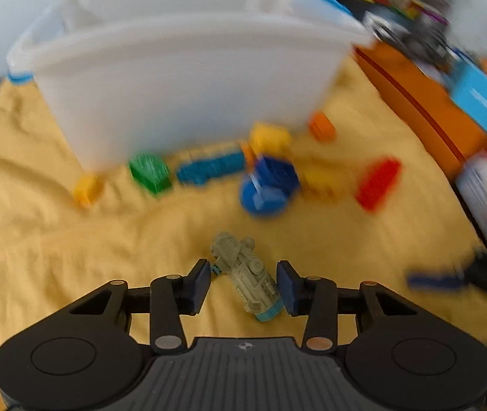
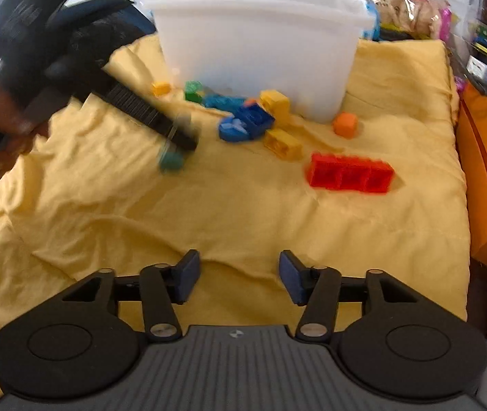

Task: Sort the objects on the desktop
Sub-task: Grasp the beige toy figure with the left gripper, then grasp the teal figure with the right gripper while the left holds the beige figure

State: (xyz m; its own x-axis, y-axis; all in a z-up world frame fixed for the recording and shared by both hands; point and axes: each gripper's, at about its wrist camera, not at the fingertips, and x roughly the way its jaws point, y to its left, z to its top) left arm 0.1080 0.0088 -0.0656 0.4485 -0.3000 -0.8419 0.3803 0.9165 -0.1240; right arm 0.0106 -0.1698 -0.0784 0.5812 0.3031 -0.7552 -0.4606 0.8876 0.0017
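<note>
Left wrist view: the left hand-held gripper [image 1: 243,284] has a grey-green toy vehicle [image 1: 246,274] with a teal end lying aslant between its blue pads. The right pad [image 1: 288,287] touches the toy's side; the left pad [image 1: 200,282] stands a little off it, near a small teal bit at the toy's flank, so whether the toy is truly pinched cannot be told. The toy lies on a rumpled yellow cloth [image 1: 55,257]. Everything beyond is blurred: a white plastic bin [image 1: 188,78], and before it a small yellow brick [image 1: 87,188], a green brick [image 1: 150,171], a long blue piece [image 1: 209,167], a dark blue block on a blue disc [image 1: 267,185], an orange piece [image 1: 322,126] and a red brick [image 1: 378,183].

Right wrist view: the right hand-held gripper [image 2: 240,275] hangs spread over bare cloth [image 2: 243,212], nothing between its pads. Here the bricks are sharp: the red one [image 2: 351,173] shows three hollow cells, and two yellow bricks [image 2: 281,142] flank the blue cluster [image 2: 245,123]. The left gripper [image 2: 174,142] comes in from the upper left, smeared by motion, a hand [image 2: 0,113] behind it; only the toy's teal end [image 2: 171,162] shows beneath its tip. The bin's [image 2: 260,41] inside is hidden in both views. An orange box [image 2: 483,171] is cut off at the right edge.
</note>
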